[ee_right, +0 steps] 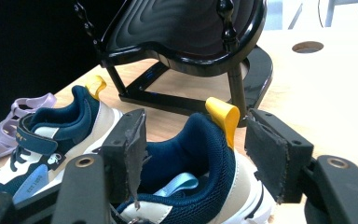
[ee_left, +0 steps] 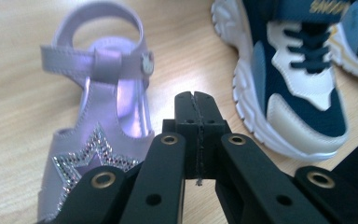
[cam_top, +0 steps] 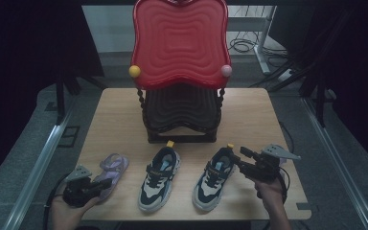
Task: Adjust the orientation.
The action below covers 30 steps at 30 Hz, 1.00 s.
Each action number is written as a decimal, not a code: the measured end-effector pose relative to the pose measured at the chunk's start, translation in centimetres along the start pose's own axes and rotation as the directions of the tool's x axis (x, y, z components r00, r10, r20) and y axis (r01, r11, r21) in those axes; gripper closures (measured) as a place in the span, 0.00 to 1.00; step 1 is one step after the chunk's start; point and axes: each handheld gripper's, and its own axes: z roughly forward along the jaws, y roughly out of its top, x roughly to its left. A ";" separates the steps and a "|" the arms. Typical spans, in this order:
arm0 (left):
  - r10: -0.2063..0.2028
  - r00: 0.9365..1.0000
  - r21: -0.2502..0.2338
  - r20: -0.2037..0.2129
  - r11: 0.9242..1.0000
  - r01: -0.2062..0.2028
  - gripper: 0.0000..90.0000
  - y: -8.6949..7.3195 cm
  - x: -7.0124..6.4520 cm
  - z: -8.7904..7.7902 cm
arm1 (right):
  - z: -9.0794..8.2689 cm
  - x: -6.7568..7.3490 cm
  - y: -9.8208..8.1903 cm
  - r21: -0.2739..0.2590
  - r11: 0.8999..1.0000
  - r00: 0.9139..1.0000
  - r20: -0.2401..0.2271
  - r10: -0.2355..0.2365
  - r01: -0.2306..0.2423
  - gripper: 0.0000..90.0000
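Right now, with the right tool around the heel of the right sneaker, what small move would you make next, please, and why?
I would probably close the right tool on the right sneaker. Its pads stand open on either side of the heel collar by the yellow pull tab, not pressing yet, so nothing is gripped for lifting.

Dim high view, dark surroundings, brighter gripper views, near parts blurred
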 end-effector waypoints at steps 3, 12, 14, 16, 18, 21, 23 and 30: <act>-0.002 1.000 0.019 0.002 1.000 0.002 1.00 -0.3 0.1 0.4 | 0.1 0.0 -0.1 0.004 1.000 1.000 0.002 -0.005 0.005 0.43; -0.001 1.000 0.074 -0.017 0.997 0.002 1.00 -1.3 0.2 1.4 | 0.4 -0.1 -0.3 0.020 1.000 1.000 0.017 0.003 -0.004 0.44; 0.002 1.000 0.088 -0.023 0.996 0.000 1.00 -1.6 0.3 1.6 | 0.4 -0.1 -0.3 0.020 1.000 1.000 0.019 0.004 -0.004 0.44; -0.009 0.999 0.093 -0.030 0.996 0.012 1.00 -1.7 0.3 1.8 | 0.4 -0.1 -0.3 0.022 1.000 1.000 0.021 0.006 -0.006 0.44; -0.011 0.999 0.098 -0.032 0.995 0.014 1.00 -1.8 0.3 2.0 | 0.4 -0.1 -0.3 0.026 1.000 1.000 0.024 0.004 -0.005 0.44; -0.007 0.999 0.105 -0.039 0.994 0.011 1.00 -1.8 0.2 2.3 | 0.4 -0.2 -0.3 0.027 1.000 1.000 0.020 0.009 -0.010 0.44; -0.005 0.999 0.113 -0.051 0.994 0.010 1.00 -1.9 0.3 2.4 | 0.4 -0.2 -0.4 0.025 1.000 1.000 0.025 0.007 -0.008 0.44; -0.007 0.999 0.124 -0.052 0.992 0.014 1.00 -1.9 0.7 2.3 | 0.3 -0.5 -0.5 0.032 0.999 0.999 0.045 0.009 -0.010 0.44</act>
